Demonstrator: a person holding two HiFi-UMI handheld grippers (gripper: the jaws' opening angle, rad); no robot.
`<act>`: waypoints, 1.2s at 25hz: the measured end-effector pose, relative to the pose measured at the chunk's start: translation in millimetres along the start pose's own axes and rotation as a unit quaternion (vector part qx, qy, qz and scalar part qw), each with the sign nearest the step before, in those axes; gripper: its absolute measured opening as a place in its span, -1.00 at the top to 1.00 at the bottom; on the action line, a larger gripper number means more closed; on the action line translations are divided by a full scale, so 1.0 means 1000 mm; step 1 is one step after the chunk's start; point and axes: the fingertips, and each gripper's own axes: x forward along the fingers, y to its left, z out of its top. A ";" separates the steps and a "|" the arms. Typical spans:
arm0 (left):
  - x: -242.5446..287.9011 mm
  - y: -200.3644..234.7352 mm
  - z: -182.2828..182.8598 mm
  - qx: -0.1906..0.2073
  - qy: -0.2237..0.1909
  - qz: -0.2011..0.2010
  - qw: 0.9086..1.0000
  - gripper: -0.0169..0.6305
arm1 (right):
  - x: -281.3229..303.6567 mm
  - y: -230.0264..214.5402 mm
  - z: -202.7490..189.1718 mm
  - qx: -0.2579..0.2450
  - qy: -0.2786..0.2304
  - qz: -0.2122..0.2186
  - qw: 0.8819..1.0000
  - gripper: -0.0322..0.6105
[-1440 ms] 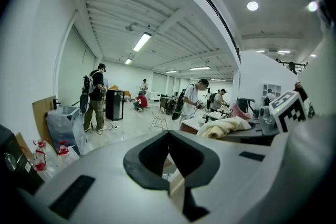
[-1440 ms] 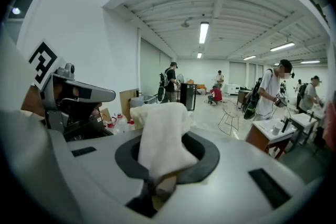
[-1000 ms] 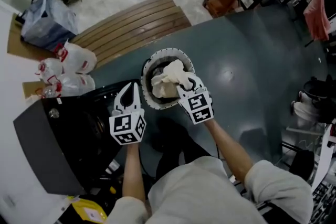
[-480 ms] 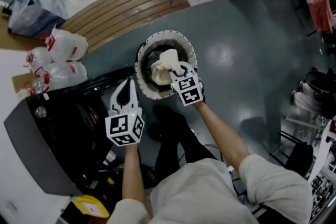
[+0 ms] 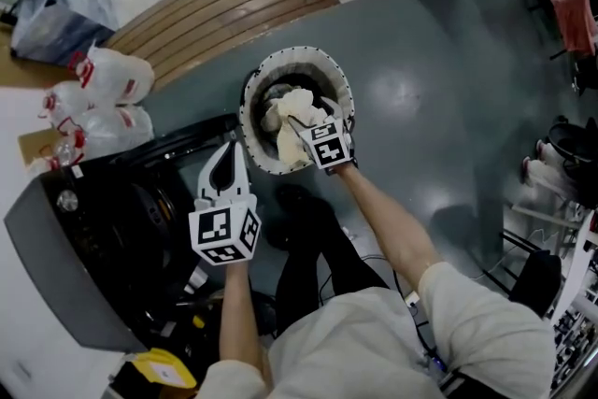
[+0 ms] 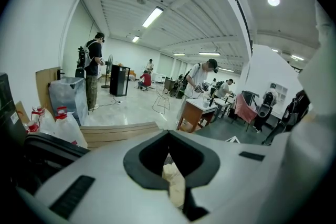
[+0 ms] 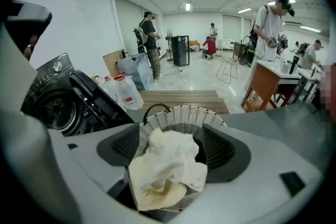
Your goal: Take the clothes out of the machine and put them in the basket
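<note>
Right gripper (image 5: 302,128) was low in the basket (image 5: 250,103) with its jaws opening. The cream cloth (image 5: 283,114) sat loose between them, bunched inside the rim.

Risk as we judged it: a fold lay on the lower jaw, so it could snag on pull-back and drag the cloth out or tip the light basket.

Left gripper (image 5: 228,159) hung over the machine (image 5: 93,248), jaws together and empty.

Versus a second earlier, the right gripper had dropped from above the rim and released its clamp, and the cloth sat deeper.
</note>
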 end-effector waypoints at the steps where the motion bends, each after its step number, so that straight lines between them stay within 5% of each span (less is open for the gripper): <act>1: -0.001 0.000 -0.001 0.000 0.001 0.000 1.000 0.89 | -0.002 0.001 0.001 -0.005 -0.005 0.002 1.000 -0.25; 7: -0.004 -0.006 -0.001 -0.002 0.000 -0.002 1.000 0.89 | -0.025 0.007 0.009 -0.006 -0.029 0.011 1.000 -0.23; 18: -0.027 -0.013 0.027 -0.006 -0.016 0.002 1.000 0.89 | -0.108 0.027 0.049 -0.009 -0.069 0.019 0.997 0.83; 30: -0.120 0.040 0.052 -0.031 -0.057 0.085 0.994 0.89 | -0.191 0.128 0.121 -0.079 -0.137 0.102 0.982 0.83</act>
